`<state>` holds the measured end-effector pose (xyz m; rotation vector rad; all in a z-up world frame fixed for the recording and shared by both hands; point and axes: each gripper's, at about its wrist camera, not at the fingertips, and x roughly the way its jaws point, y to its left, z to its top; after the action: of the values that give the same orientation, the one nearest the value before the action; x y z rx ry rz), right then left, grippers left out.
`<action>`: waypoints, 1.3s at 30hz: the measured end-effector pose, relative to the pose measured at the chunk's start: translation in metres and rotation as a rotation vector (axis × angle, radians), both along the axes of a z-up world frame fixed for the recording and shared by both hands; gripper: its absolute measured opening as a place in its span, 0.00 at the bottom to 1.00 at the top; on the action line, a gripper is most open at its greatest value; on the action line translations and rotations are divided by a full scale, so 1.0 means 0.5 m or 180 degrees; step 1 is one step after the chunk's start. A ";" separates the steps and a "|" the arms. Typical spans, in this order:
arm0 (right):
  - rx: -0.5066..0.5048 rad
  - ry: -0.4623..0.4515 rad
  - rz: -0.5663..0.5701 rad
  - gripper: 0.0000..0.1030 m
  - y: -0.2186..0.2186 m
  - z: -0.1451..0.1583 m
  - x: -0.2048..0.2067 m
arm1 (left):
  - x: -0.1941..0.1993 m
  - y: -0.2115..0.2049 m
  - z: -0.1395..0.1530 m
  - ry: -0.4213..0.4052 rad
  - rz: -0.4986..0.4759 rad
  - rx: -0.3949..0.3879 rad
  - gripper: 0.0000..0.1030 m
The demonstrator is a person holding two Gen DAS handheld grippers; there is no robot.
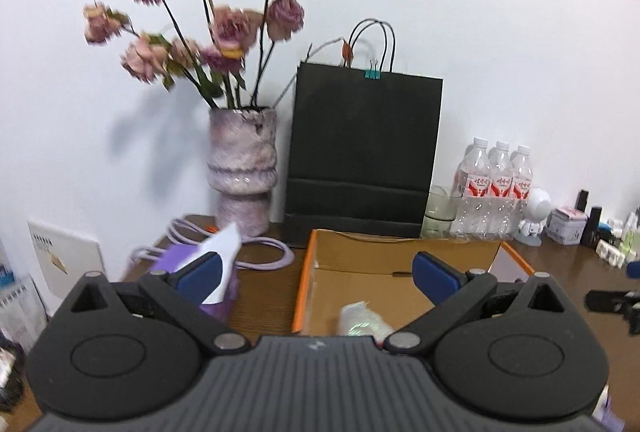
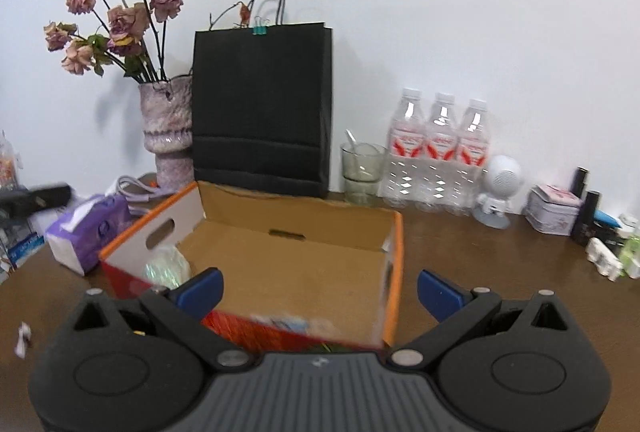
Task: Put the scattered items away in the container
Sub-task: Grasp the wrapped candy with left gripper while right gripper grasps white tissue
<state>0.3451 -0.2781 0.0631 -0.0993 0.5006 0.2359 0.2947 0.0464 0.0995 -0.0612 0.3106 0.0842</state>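
Observation:
An open cardboard box with orange rims sits on the brown desk. A shiny translucent packet lies inside it at its left end. My left gripper hangs open over the box's near left part with nothing between its blue pads. My right gripper is open above the box's front wall, also empty. A purple tissue pack lies left of the box. Small white pieces and cosmetics sit scattered at the far right.
A black paper bag, a vase of dried roses, a glass cup, three water bottles, a white robot figure and a small tin line the wall. A crumpled paper scrap lies at front left.

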 end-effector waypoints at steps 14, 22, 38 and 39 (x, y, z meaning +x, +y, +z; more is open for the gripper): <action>-0.0044 0.0341 -0.0317 1.00 -0.094 -0.143 -0.128 | -0.133 0.120 -0.104 0.0517 0.0368 0.0018 1.00; -0.0108 0.0343 -0.0386 1.00 -0.095 -0.206 -0.140 | -0.129 0.156 -0.199 0.0926 0.0552 -0.0111 1.00; 0.0199 0.0294 -0.0413 0.93 -0.108 -0.237 -0.072 | -0.078 0.169 -0.256 0.1186 0.0634 -0.0203 0.85; 0.0250 0.0295 -0.0384 0.71 -0.110 -0.237 -0.071 | -0.077 0.170 -0.256 0.1176 0.0639 -0.0225 0.76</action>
<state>0.3094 -0.3330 -0.0554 0.0187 0.5869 0.1422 0.2561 0.1313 -0.0286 -0.1475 0.6766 0.2854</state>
